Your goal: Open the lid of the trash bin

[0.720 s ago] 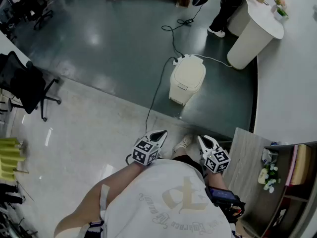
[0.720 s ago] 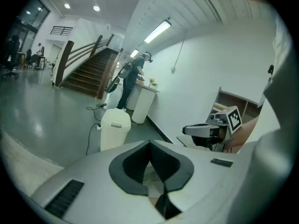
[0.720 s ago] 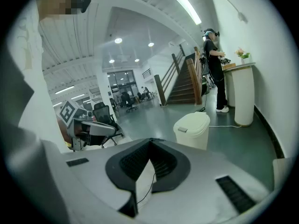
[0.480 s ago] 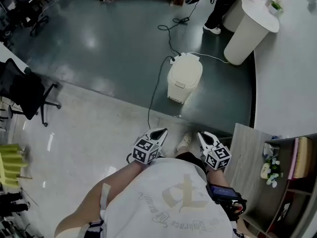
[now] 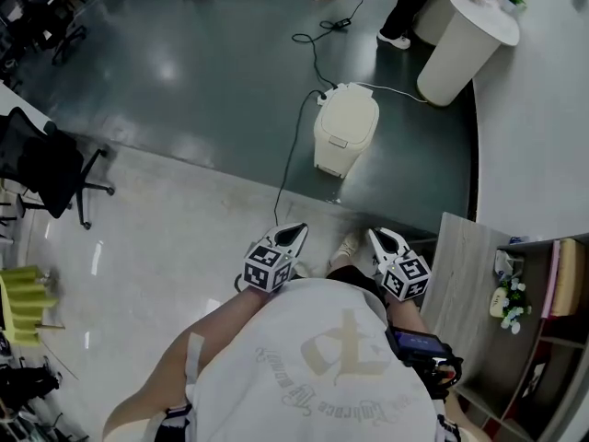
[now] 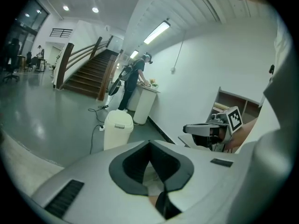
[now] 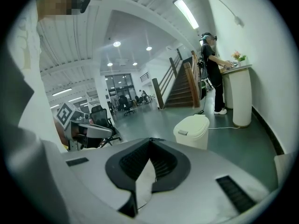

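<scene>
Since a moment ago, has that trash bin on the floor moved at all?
No. The trash bin keeps its place beside the white counter; only the view shifted.

One trash bin [image 5: 346, 129] out on the dark floor [image 5: 184, 81], just the one. Two tongs in play: left tongs [image 5: 296, 231], right tongs [image 5: 375, 236]. One black office chair [image 5: 46, 168] by the floor's left edge. One white pedestal [image 5: 460, 40] in the far right corner, and one person [image 5: 409, 3] beside it.
</scene>
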`<state>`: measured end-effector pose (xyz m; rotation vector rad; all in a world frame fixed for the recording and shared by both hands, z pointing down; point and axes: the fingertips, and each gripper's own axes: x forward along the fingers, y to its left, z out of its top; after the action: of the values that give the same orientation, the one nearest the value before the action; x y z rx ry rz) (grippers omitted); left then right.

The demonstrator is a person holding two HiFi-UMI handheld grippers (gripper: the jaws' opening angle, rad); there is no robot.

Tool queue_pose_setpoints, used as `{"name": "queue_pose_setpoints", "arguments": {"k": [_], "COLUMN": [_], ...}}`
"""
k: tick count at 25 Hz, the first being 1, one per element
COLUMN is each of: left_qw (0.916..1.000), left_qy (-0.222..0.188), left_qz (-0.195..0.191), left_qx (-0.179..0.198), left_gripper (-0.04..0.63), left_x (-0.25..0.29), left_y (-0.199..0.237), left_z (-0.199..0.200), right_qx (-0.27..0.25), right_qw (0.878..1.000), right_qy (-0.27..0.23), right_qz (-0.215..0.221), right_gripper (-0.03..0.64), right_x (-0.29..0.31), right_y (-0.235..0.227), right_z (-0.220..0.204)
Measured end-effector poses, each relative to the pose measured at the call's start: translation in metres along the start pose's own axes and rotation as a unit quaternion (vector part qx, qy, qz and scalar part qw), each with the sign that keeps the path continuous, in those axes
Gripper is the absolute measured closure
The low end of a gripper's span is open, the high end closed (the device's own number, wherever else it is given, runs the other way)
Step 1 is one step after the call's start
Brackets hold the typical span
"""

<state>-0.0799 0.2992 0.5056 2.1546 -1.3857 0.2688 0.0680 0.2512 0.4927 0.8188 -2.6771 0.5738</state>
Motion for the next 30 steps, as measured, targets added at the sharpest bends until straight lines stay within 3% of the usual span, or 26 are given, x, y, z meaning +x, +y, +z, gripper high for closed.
{"name": "queue_pose_setpoints", "arguments": {"k": [16,24,30], "left_qw": [0.9983,0.9971,0.9963], "left_qy": [-0.019,-0.009,-0.018], "left_qz": [0.05,0.068,0.074], "left_qx": [-0.024,-0.033,-0.041], "left_gripper": [0.58,0.58,0.58], "left_x": [-0.009,0.015,0.053], "left_y": [0.037,0.066,0.09], "left_z": [0.009,0.03,0.068], "right_qx": [-0.004,0.012,0.029], "right_qw": [0.999,0.999,0.999], "right_qy": [0.014,0.011,0.014], "right_qz": [0.035,0.045,0.037], "right_gripper": [0.611,0.611,0.611], "right_x": [0.042,0.073,0.089], "right_y": [-0.002,-0.031,-0.074], "right_z": [0.012,0.025,0.038]}}
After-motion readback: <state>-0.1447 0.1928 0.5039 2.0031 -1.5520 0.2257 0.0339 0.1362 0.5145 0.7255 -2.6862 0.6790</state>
